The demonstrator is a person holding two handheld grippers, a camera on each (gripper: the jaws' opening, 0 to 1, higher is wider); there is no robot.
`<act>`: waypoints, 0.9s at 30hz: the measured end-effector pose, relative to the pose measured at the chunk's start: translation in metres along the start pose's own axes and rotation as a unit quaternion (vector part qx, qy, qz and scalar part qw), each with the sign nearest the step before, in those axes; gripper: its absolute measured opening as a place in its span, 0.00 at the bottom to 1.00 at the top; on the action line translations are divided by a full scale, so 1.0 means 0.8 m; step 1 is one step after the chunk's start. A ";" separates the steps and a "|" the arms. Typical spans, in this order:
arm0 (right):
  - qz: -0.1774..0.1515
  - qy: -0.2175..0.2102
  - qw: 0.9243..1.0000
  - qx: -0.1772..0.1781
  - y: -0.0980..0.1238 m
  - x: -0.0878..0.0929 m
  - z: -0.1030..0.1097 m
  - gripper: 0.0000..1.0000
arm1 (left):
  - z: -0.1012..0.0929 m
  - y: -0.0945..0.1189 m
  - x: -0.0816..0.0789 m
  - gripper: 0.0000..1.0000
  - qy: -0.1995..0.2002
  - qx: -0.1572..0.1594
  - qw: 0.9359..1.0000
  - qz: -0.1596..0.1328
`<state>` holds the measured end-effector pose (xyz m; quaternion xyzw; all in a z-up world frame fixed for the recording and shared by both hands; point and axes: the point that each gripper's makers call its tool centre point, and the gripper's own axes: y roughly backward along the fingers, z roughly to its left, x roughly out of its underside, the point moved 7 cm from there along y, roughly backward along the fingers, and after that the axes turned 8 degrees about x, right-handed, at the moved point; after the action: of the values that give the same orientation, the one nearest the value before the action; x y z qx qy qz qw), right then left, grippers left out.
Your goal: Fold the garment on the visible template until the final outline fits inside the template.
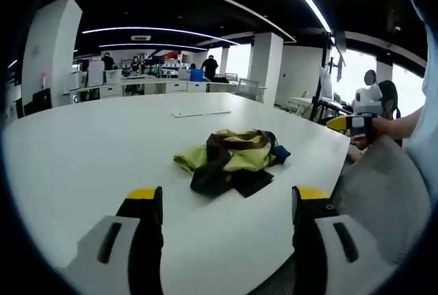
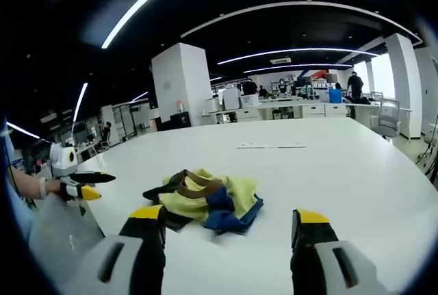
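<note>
**Crumpled garment on white desk, both hand-held grippers spread wide**

Left hand-held gripper (image 1: pixel 227 204) held low over near edge of desk (image 1: pixel 82 158), jaws wide apart, nothing between them. Straight ahead, past the yellow jaw tips: garment (image 1: pixel 229 160), bunched in a loose heap of yellow, brown, black and a bit of blue, lying flat on the desk and well clear of the jaws. Farther ahead, beyond the heap: a thin flat white strip (image 1: pixel 200 113) on the desk top; whether this is the template cannot be told. Off to the right of this gripper: the other hand-held gripper, held in a hand beside the desk edge.

Right hand-held gripper (image 2: pixel 230 225) likewise low at the desk (image 2: pixel 342 172) edge, jaws wide, gripping nothing. Garment (image 2: pixel 207 200) ahead and slightly left of centre, just past the left jaw tip, blue folds nearest, yellow and brown above. Same thin strip (image 2: pixel 272 146) farther ahead. Left gripper visible off to the left, dark and yellow jaws pointing over the desk.

Desk: large, white, smooth, rounded at the corners, matte with soft reflections.

Room: open office, dark ceiling with long curved light strips (image 2: pixel 144 4), thick white pillars (image 2: pixel 179 79), rows of white workstations (image 1: pixel 137 86) far behind, several people (image 2: pixel 355 84) standing there, bright windows (image 1: pixel 356 69) to one side.
</note>
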<state>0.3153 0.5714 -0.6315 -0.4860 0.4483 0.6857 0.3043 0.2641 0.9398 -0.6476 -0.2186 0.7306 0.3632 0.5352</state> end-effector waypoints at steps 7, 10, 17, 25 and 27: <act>0.004 0.001 1.000 -0.002 0.000 0.001 0.001 0.74 | 0.001 0.001 0.000 0.74 0.000 -0.002 1.000 0.001; 0.004 0.000 1.000 -0.004 0.000 0.001 0.002 0.73 | 0.002 0.001 0.001 0.74 0.001 -0.002 1.000 0.003; 0.007 -0.005 1.000 -0.003 -0.001 0.002 0.000 0.72 | 0.002 0.000 0.003 0.73 0.003 -0.002 1.000 0.012; 0.015 0.001 1.000 -0.007 0.000 0.003 -0.001 0.67 | 0.001 -0.001 -0.005 0.68 -0.004 -0.006 1.000 0.008; 0.012 0.007 1.000 -0.008 0.002 -0.001 0.000 0.64 | 0.002 -0.005 -0.008 0.67 -0.013 0.004 1.000 0.011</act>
<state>0.3142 0.5704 -0.6305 -0.4883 0.4509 0.6890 0.2892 0.2703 0.9382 -0.6434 -0.2036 0.7276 0.3685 0.5416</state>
